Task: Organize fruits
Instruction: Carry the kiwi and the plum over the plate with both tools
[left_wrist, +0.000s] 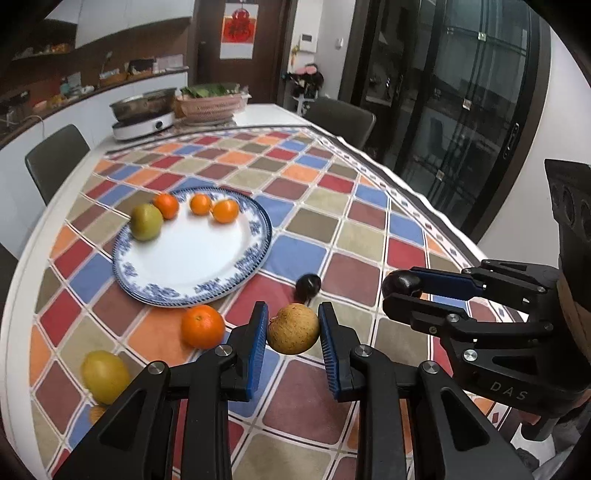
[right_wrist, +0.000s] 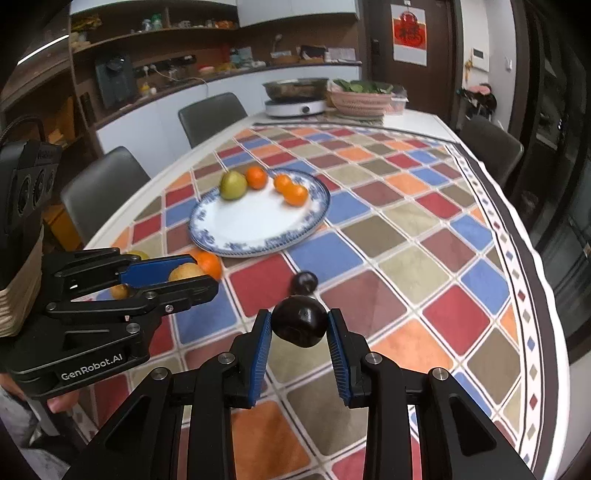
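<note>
Fruit in both grippers: left gripper (left_wrist: 293, 328) jaws clamp a brown pear (left_wrist: 293, 329), right gripper (right_wrist: 300, 326) jaws clamp a dark plum (right_wrist: 300, 322), both above the surface (right_wrist: 406, 266), near the plate (left_wrist: 192, 254). Second plum (left_wrist: 308, 285) lies between.

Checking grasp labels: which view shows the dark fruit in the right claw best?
Right wrist view: the dark fruit sits centred and close, pinched between the right claw pads. The left wrist view shows it small, side-on at the claw tip, partly hidden.
</note>
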